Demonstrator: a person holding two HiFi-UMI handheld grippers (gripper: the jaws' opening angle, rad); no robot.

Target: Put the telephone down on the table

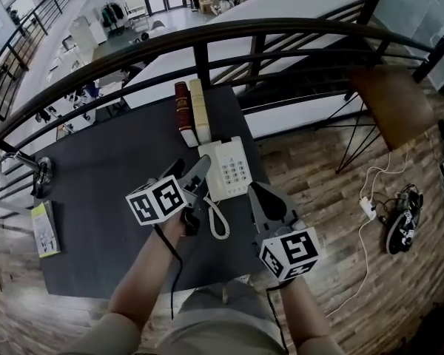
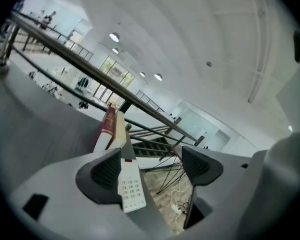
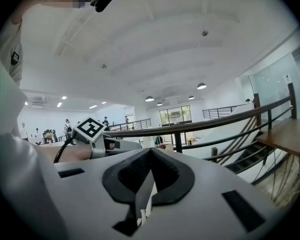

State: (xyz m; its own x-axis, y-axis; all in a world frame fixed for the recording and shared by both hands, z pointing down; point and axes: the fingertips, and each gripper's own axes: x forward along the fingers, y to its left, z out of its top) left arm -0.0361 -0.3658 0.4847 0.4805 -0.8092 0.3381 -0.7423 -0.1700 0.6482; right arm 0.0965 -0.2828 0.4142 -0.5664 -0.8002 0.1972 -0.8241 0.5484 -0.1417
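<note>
The white telephone [image 1: 229, 170] rests on the dark table [image 1: 103, 198] near its right edge, keypad up, with its coiled cord [image 1: 218, 222] curling toward me. My left gripper [image 1: 186, 173] hovers above the telephone's left side. In the left gripper view it [image 2: 152, 166] stands open with nothing between the pads, and the telephone [image 2: 131, 188] shows below the left pad. My right gripper [image 1: 261, 195] hangs just right of the telephone, clear of it. In the right gripper view its jaws [image 3: 150, 153] are shut tip to tip with nothing in them, and the cord [image 3: 140, 215] shows beneath.
Two upright books [image 1: 191, 113] stand behind the telephone. A yellow booklet [image 1: 46, 228] and a dark clamp-like object [image 1: 41, 176] sit at the table's left edge. A black railing [image 1: 207, 35] curves behind the table. A wooden seat [image 1: 396, 102], a cable and shoes [image 1: 403, 217] are on the right.
</note>
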